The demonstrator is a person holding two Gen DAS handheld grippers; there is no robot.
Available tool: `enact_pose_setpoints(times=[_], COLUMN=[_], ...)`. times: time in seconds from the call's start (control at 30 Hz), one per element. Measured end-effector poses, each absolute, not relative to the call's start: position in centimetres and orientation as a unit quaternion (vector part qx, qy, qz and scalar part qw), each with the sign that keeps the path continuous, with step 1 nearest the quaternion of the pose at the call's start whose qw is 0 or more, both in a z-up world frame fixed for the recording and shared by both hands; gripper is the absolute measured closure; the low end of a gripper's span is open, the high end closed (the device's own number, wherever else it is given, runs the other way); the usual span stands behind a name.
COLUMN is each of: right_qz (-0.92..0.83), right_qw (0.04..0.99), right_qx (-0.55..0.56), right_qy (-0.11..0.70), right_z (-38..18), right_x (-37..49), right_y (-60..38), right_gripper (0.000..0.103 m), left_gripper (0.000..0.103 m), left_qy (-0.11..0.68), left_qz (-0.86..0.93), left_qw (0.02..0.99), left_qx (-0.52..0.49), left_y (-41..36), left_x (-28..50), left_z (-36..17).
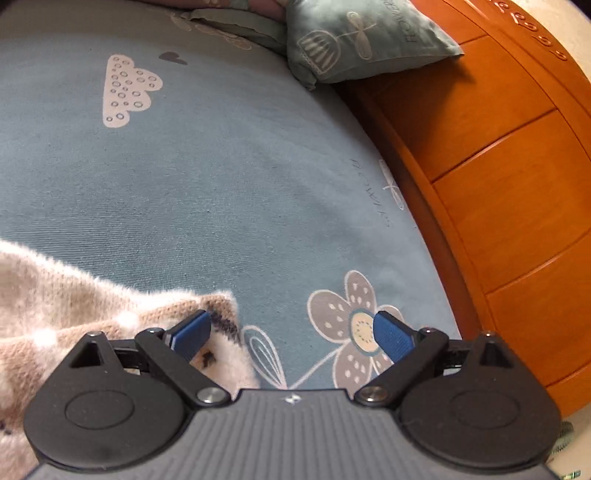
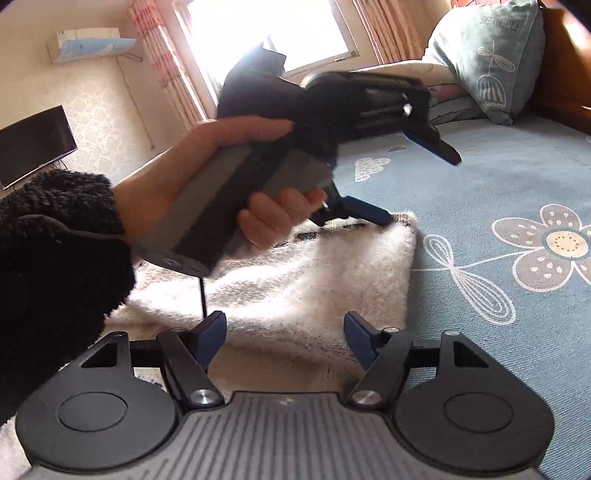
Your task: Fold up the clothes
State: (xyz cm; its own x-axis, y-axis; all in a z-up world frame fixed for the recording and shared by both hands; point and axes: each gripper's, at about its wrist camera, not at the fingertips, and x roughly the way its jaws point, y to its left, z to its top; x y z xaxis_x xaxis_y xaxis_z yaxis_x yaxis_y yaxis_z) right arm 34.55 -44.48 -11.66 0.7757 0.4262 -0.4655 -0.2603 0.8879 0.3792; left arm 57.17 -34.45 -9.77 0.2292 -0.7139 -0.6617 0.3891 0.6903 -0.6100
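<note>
A fuzzy cream and beige knitted garment lies on the blue flower-print bedsheet. In the right wrist view my right gripper hovers open just over its near part, with nothing pressed between the pads. A hand in a black sleeve holds my left gripper above the garment's far corner, jaws wide apart and the lower finger at the dark-striped edge. In the left wrist view the left gripper is open. The garment's corner lies under its left pad, while its right pad is over a printed flower.
A wooden headboard runs along the bed's right side, and a teal pillow leans on it at the far end. Across the room are a bright window, a dark screen and a wall air conditioner.
</note>
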Motion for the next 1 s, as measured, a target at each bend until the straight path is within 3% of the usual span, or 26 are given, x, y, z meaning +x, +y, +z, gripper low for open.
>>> enact_pose_setpoints(times=[0.17,0.43,1.0], right_qz=[0.183,0.186,0.186], right_qw=[0.93,0.93,0.931], right_qx=[0.151,0.15,0.15], right_qy=[0.28,0.278,0.276], right_z=[-11.4,-11.4,-11.9], right_x=[34.6,34.7,34.8], right_y=[-44.4,-44.5,-44.6], right_gripper=[0.026,0.026,0.025], left_gripper=[0.008,0.008,0.008], left_qy=[0.504,0.5,0.462], left_qz=[-0.362,-0.376,-0.334], left_qw=[0.771,0.754,0.781], left_qx=[-0.143,-0.2,-0.255], left_y=[-33.2,-29.5,-14.5], left_x=[56.6,57.5,56.2], left_z=[-9.7,-11.8,-12.0])
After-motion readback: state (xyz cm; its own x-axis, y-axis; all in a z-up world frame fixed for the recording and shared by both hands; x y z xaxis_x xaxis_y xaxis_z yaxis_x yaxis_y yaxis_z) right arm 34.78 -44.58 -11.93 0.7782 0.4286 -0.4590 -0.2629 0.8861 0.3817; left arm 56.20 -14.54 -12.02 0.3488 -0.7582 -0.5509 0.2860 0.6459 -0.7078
